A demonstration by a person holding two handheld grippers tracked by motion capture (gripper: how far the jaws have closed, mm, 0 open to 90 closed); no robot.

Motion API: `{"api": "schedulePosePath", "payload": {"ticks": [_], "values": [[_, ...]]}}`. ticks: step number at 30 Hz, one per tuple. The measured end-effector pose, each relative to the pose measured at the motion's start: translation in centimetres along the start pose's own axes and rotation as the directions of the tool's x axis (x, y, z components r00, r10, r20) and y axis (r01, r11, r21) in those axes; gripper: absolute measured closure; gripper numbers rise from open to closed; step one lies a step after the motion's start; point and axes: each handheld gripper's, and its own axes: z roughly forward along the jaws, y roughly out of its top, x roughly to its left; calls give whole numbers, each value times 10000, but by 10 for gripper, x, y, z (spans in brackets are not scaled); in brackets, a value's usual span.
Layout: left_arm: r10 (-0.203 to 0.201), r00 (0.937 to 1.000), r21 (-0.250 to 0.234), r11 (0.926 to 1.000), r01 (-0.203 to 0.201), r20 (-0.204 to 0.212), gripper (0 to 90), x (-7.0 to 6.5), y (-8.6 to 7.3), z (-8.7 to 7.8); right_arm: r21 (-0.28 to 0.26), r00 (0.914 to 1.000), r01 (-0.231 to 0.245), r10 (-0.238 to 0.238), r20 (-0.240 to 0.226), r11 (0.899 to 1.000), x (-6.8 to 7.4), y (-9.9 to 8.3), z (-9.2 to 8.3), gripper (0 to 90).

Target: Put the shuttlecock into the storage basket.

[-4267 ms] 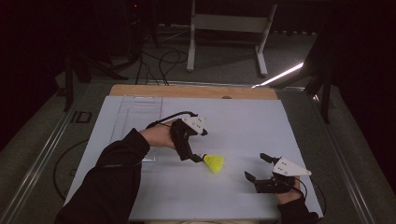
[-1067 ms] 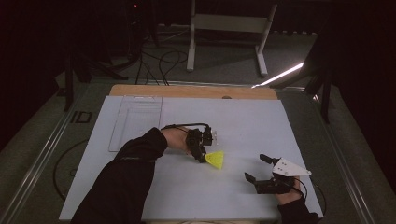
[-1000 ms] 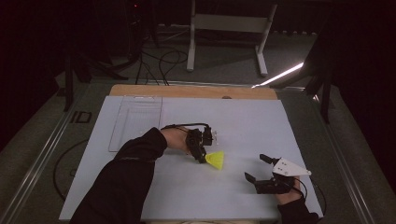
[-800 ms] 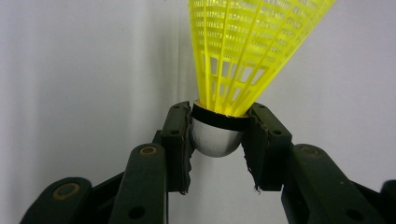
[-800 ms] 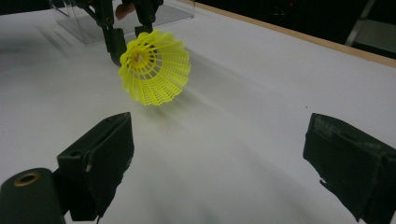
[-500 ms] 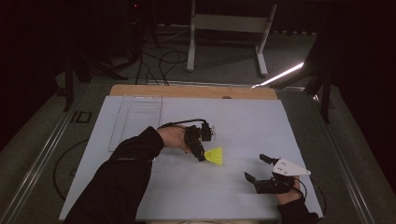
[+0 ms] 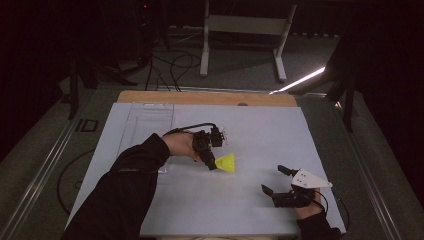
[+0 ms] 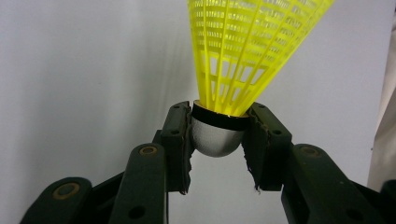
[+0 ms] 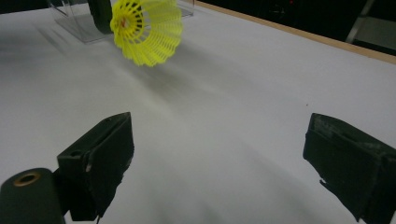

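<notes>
**Shuttlecock clamped in the left gripper**

The yellow shuttlecock (image 8: pixel 252 56) sits between the jaws of the left gripper (image 8: pixel 217 140), which pinch its white cork; the skirt fans away from them. The right gripper (image 9: pixel 219 163) rests well apart, jaws spread wide, over the white table (image 7: pixel 260 125).

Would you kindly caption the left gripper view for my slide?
Left gripper clamps yellow plastic mesh shuttlecock by its rounded white cork base against a pale background.

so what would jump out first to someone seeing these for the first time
The bright yellow shuttlecock near the middle of the pale table, the one splash of colour. The left gripper has it pinched by its rounded white base, skirt pointing away. The right gripper sits open near the table's front right edge.
</notes>
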Motion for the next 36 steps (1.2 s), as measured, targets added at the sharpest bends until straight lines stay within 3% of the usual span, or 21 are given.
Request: {"api": "schedulePosePath", "payload": {"ticks": [15, 17, 25, 27, 30, 32, 36], "values": [[-805, 9966, -161, 9966, 803, -160, 640, 0, -11, -19, -10, 10000, 13, -13, 34, 10000, 0, 0, 0, 86], [-1128, 9929, -406, 9930, 1113, -365, 640, 0, -17, -26, -25, 10000, 46, -46, 36, 10000, 0, 0, -1, 86], [-1707, 9840, -957, 9816, 1653, -514, 640, 3, -32, -40, -59, 10000, 65, -64, 43, 10000, 0, 1, -1, 86], [-1707, 9840, -957, 9816, 1653, -514, 640, 3, -32, -40, -53, 10000, 66, -65, 55, 10000, 0, 1, -1, 86], [-2060, 9771, -1019, 9745, 2000, -523, 640, 3, -40, -43, -31, 9999, 93, -93, 49, 10000, 0, 1, 0, 86], [-1972, 9778, -1018, 9766, 1895, -715, 640, 3, -41, -43, -32, 9999, 103, -103, 49, 9999, 0, 1, 0, 86], [-2287, 9708, -1167, 9686, 2194, -729, 640, 4, -46, -51, -13, 9999, 110, -110, 66, 9999, 0, 1, 0, 86]]}}
